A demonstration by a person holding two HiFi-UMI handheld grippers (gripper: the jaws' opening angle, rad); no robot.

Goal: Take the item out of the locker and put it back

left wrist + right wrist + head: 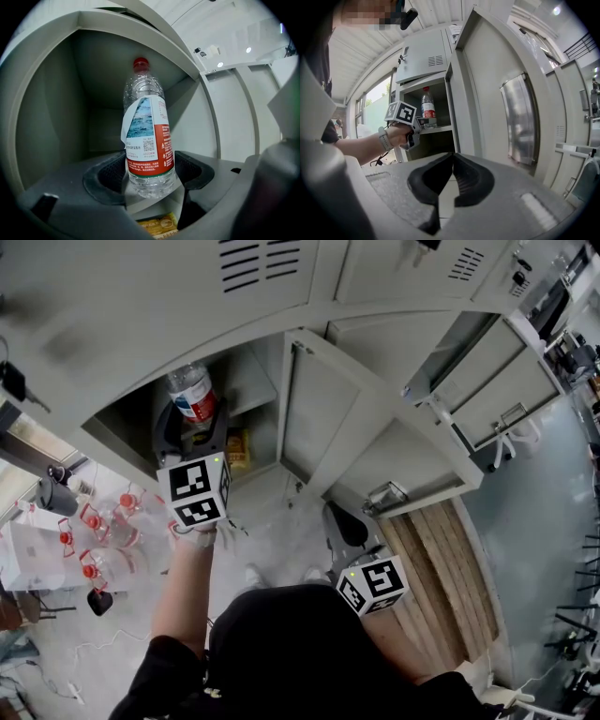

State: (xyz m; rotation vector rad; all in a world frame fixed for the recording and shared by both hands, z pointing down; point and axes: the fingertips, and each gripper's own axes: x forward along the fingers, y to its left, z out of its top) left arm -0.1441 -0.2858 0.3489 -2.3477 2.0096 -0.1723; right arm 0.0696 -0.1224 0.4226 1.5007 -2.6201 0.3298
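A clear water bottle (pixel 192 395) with a red cap and a red, white and blue label stands upright between the jaws of my left gripper (pixel 192 423), inside the open locker compartment. In the left gripper view the pads of this gripper (pixel 149 176) press the bottle (pixel 146 140) near its base. The right gripper view shows the bottle (pixel 426 108) just above the locker shelf (pixel 436 127), with the left gripper (pixel 410 122) held by a hand. My right gripper (pixel 452 159) is shut on nothing, low and to the right (pixel 342 521), away from the locker opening.
The locker door (pixel 319 418) stands open to the right of the compartment. A yellow packet (pixel 237 448) lies below the shelf. Another open door (pixel 487 371) juts out at the right. Wooden slats (pixel 441 577) lie below it. Red-capped clear items (pixel 103 531) sit on the floor at left.
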